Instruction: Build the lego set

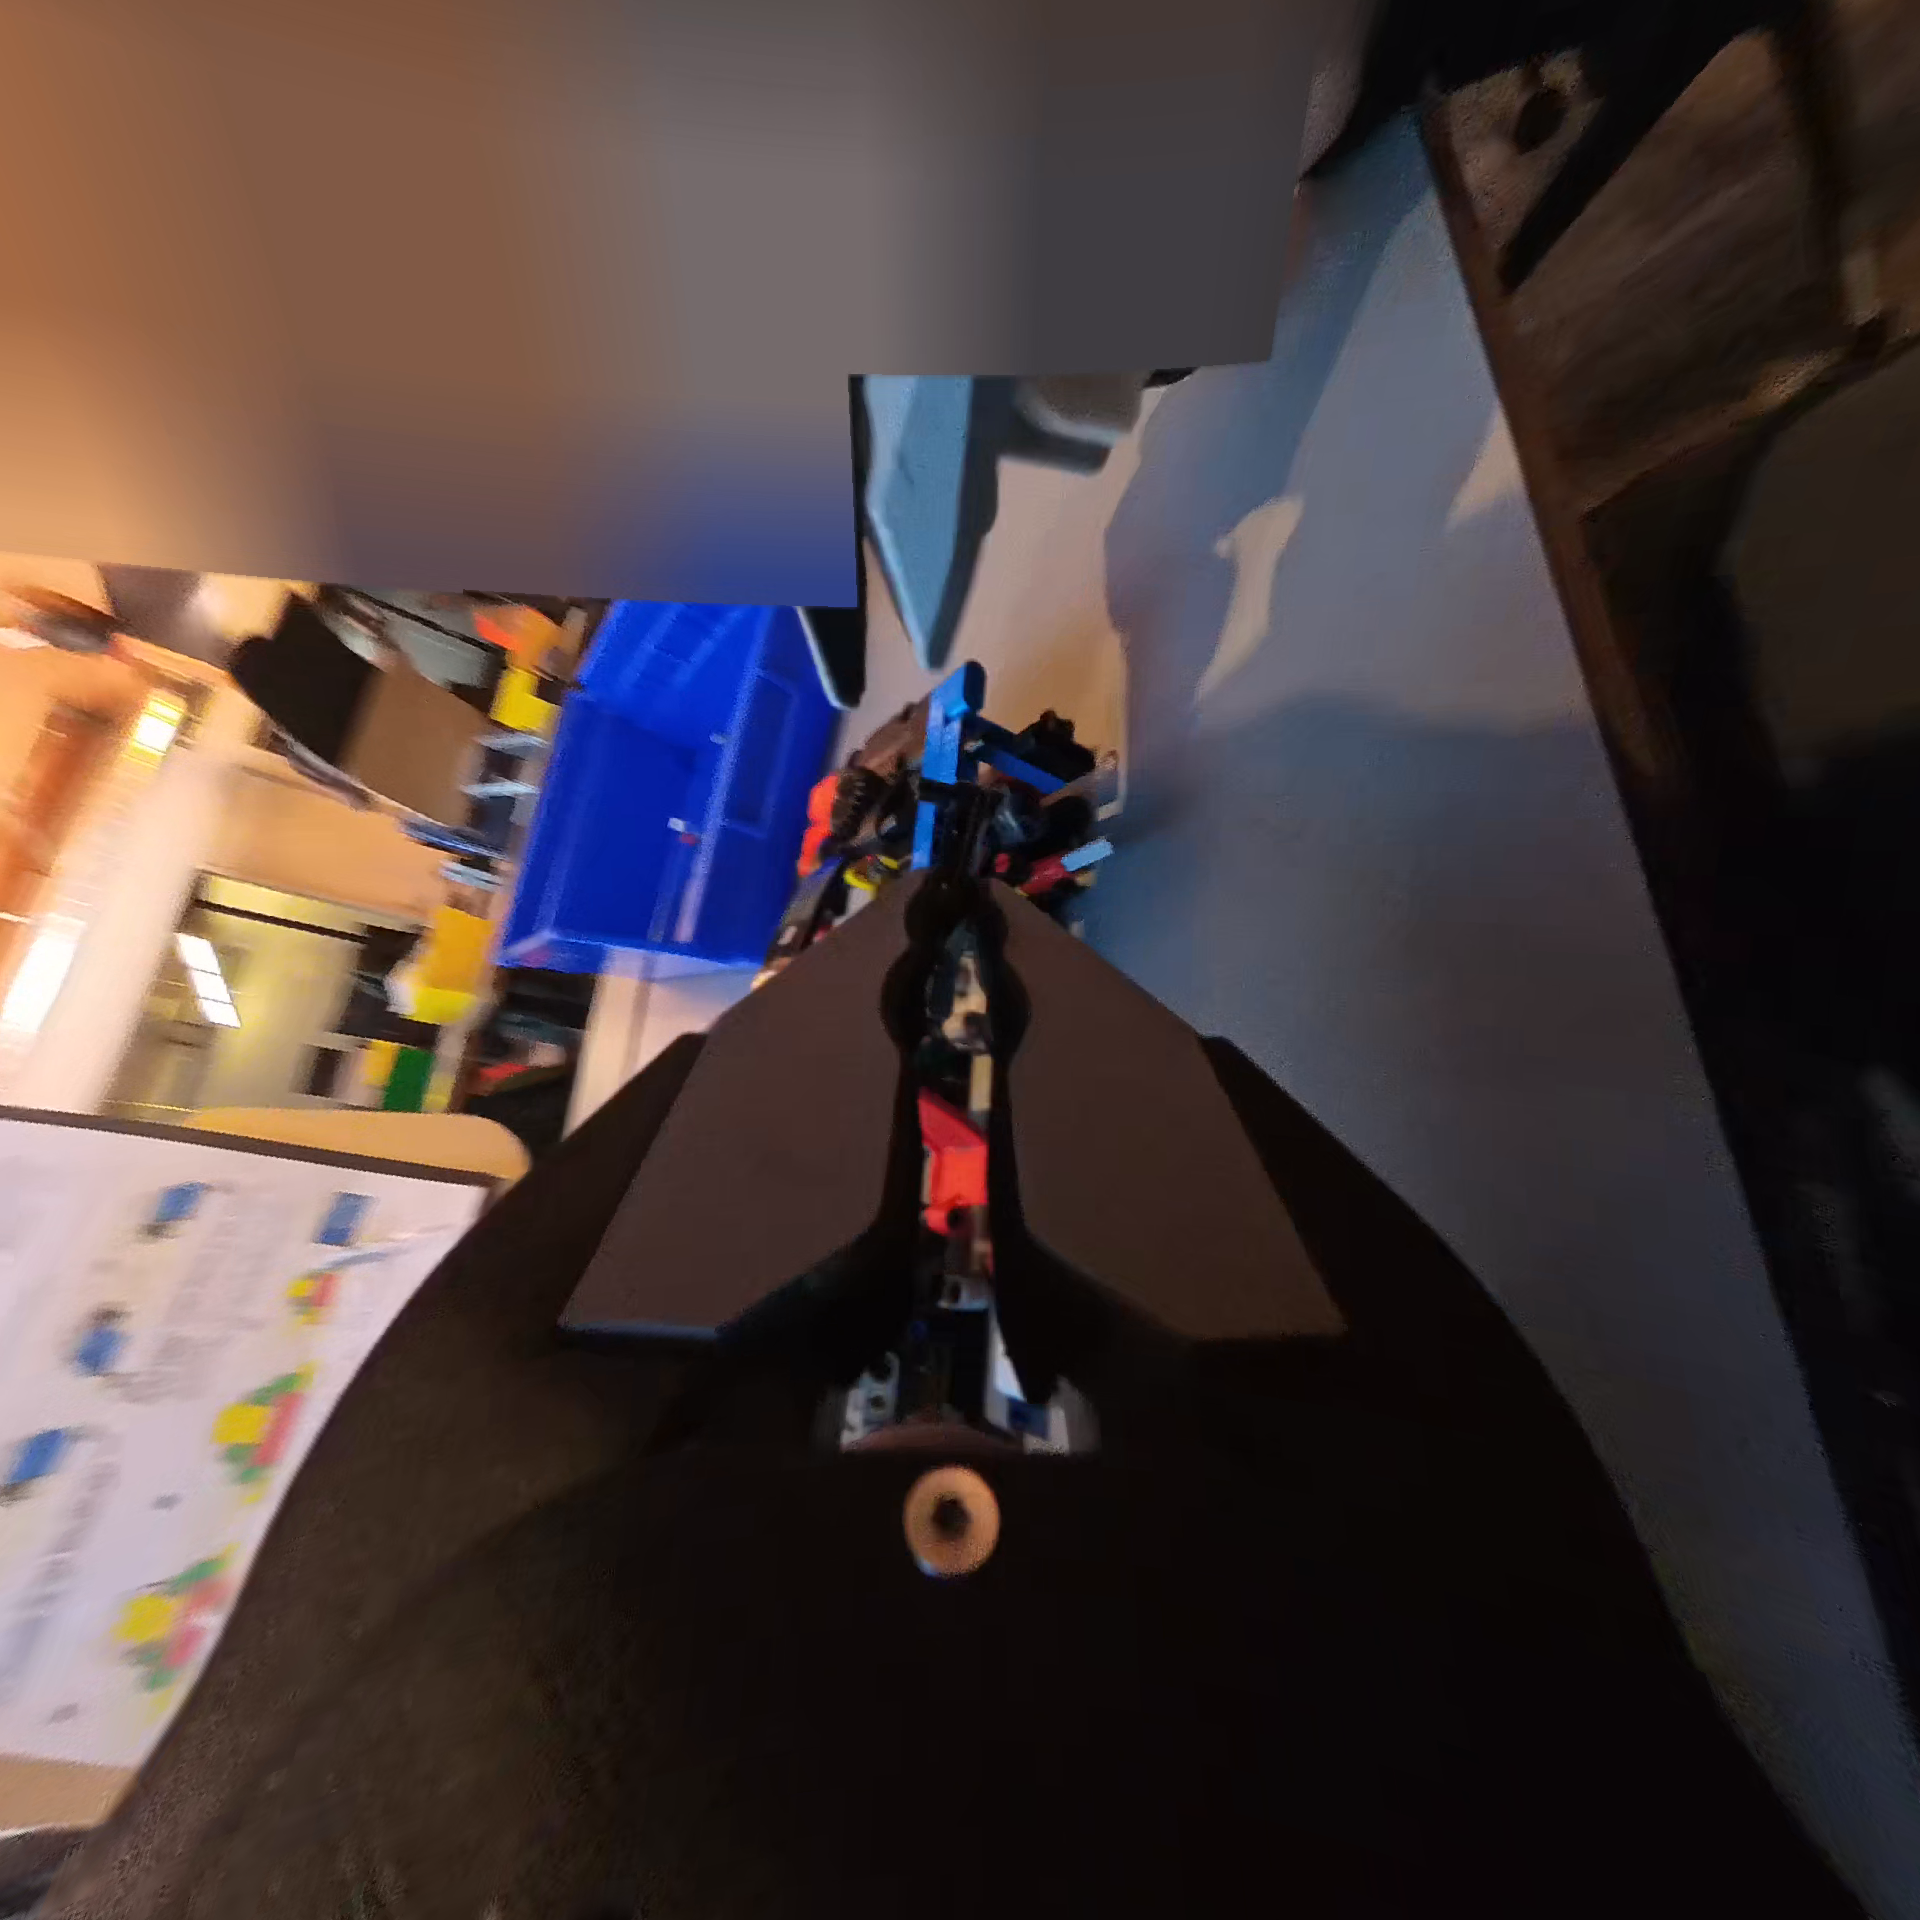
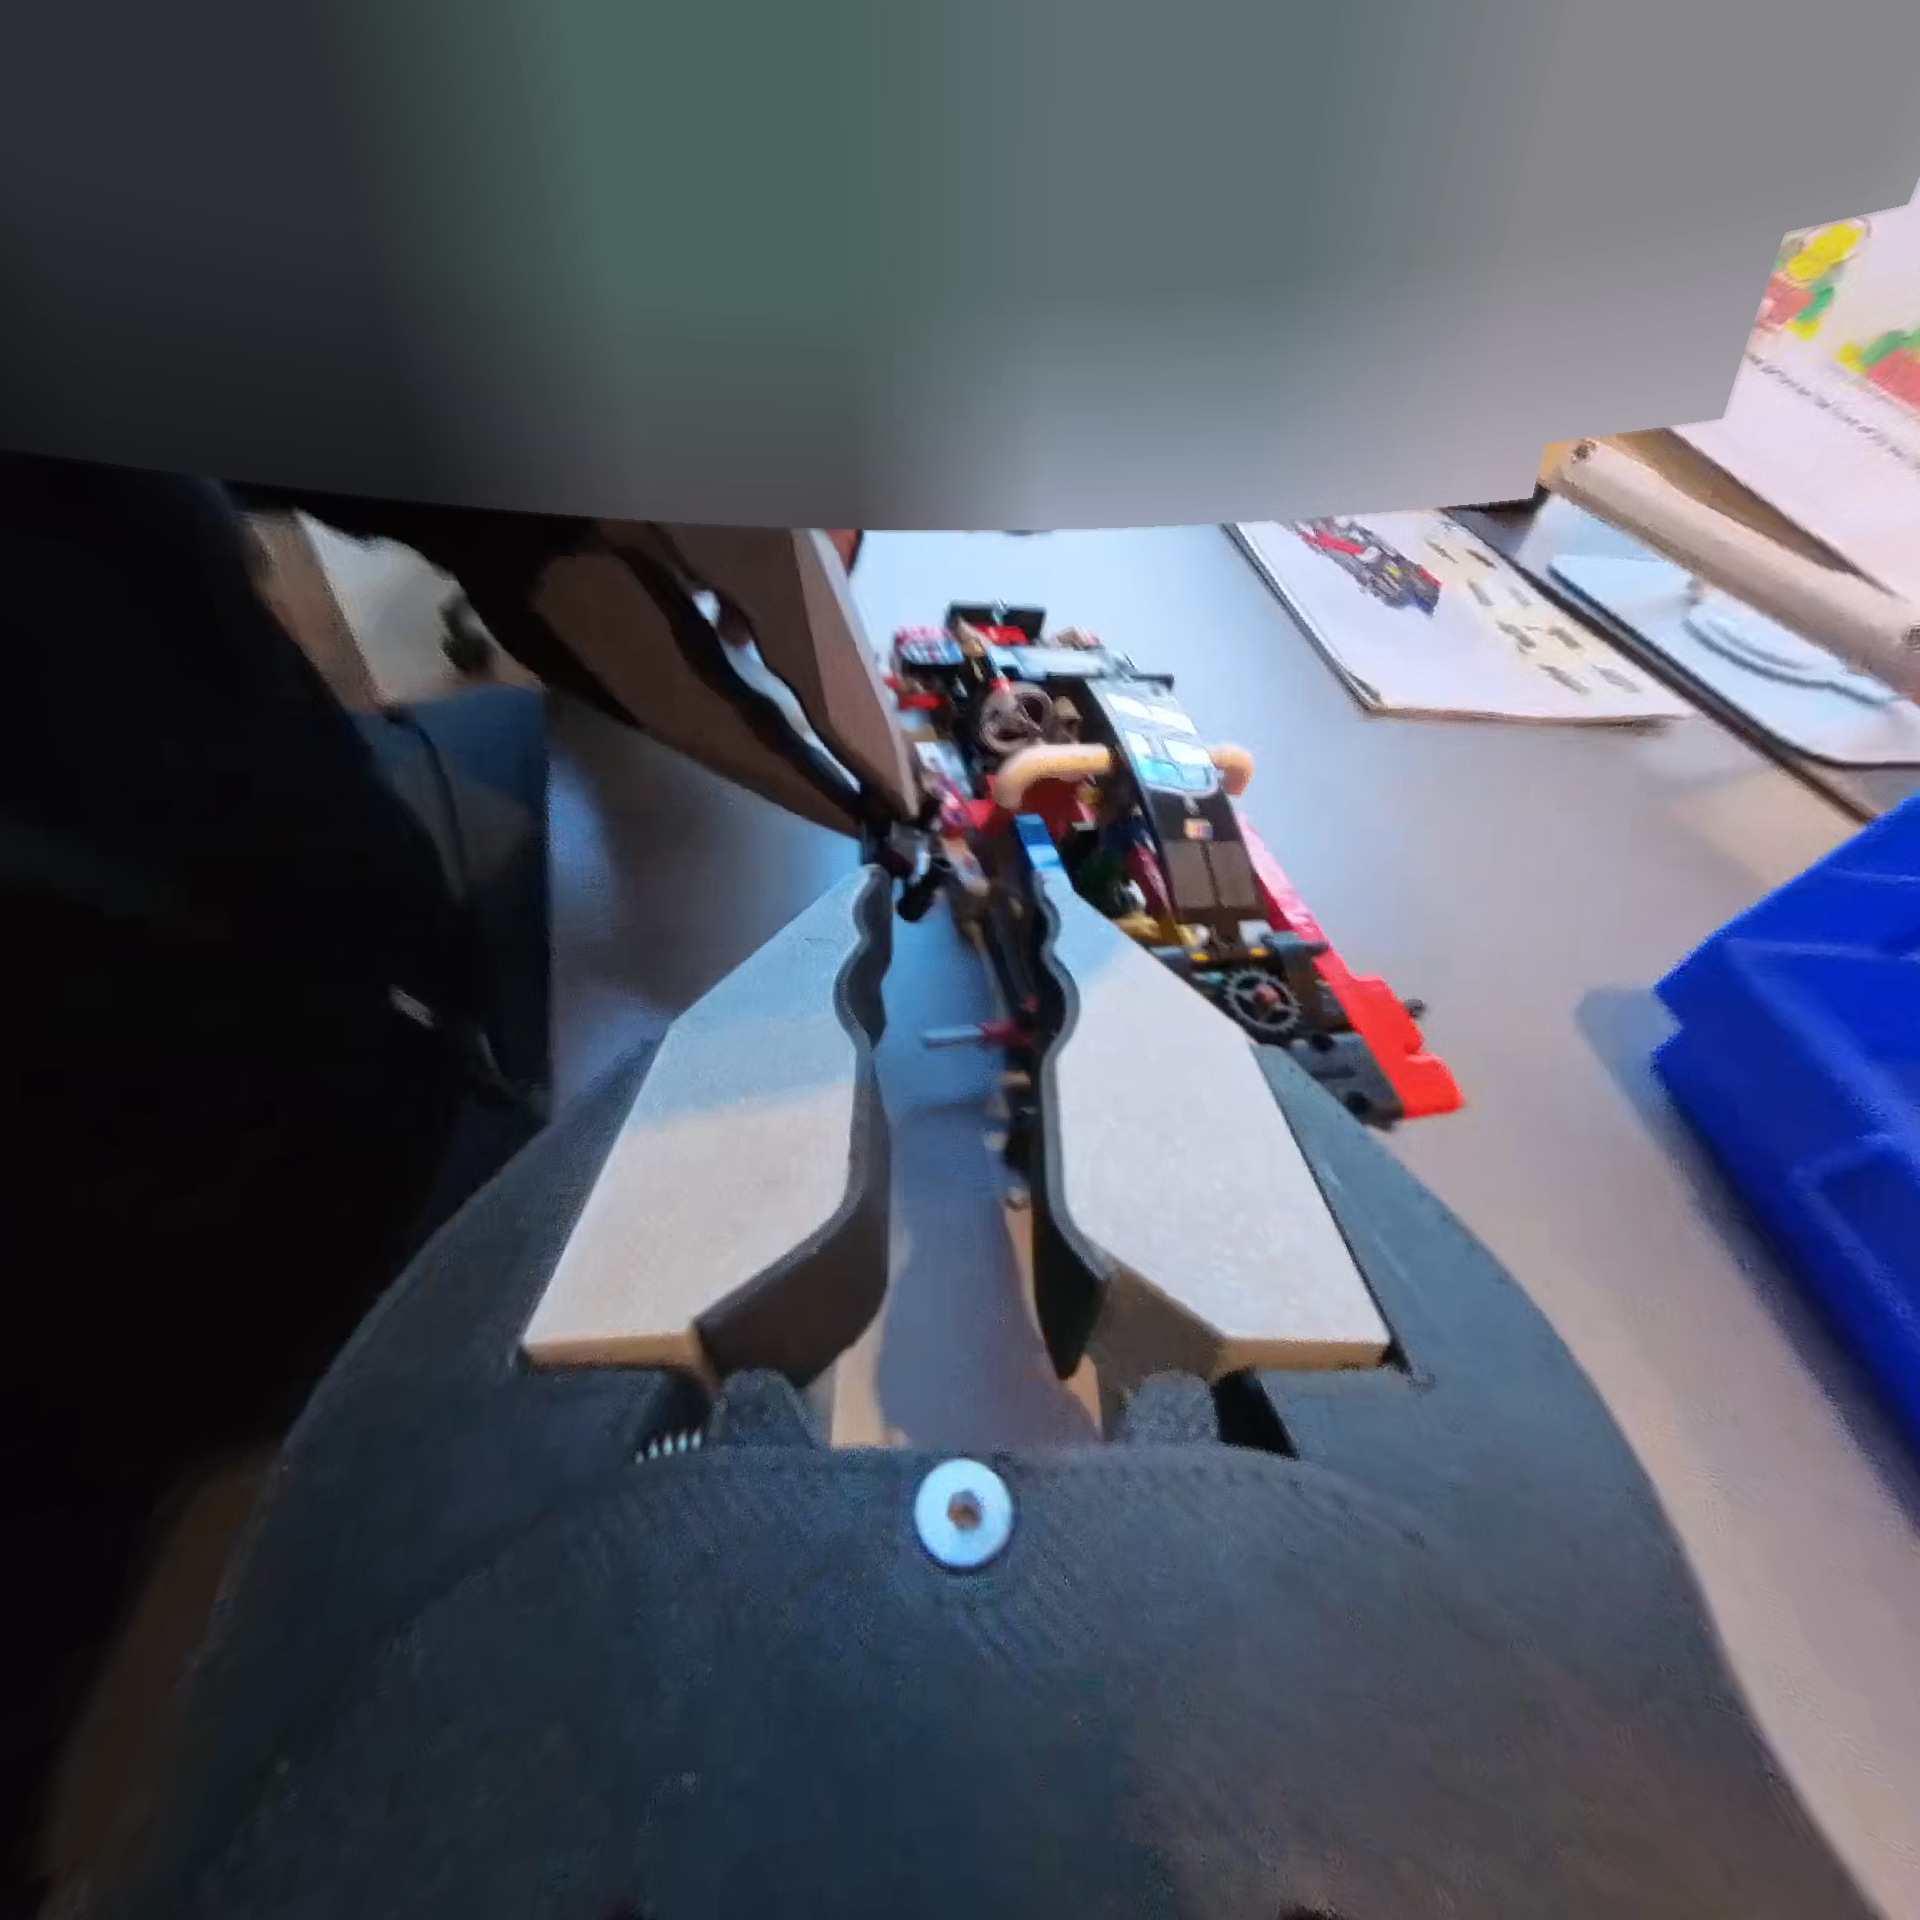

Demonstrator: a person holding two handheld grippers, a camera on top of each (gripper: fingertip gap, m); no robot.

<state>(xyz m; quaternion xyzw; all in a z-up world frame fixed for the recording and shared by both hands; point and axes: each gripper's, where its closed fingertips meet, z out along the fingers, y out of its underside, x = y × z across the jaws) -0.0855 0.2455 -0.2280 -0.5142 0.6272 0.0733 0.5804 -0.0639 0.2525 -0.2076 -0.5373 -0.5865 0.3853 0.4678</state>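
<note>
The lego model is a long black, red and blue build with a gear, lying on the grey table. My right gripper is open, its fingers on either side of the model's near edge. My left gripper comes in from the upper left and is shut on a small black part at the model's end. In the left wrist view my left gripper pinches that black part, with the model just beyond its tips. A grey pointed finger, seemingly my right gripper's, reaches the model from above.
A blue bin stands at the right and also shows in the left wrist view. An instruction booklet lies at the back right. A printed sheet is at the left. A dark blurred shape fills the upper right. Only a small space, under 4 cm, lies between the two pairs of fingers.
</note>
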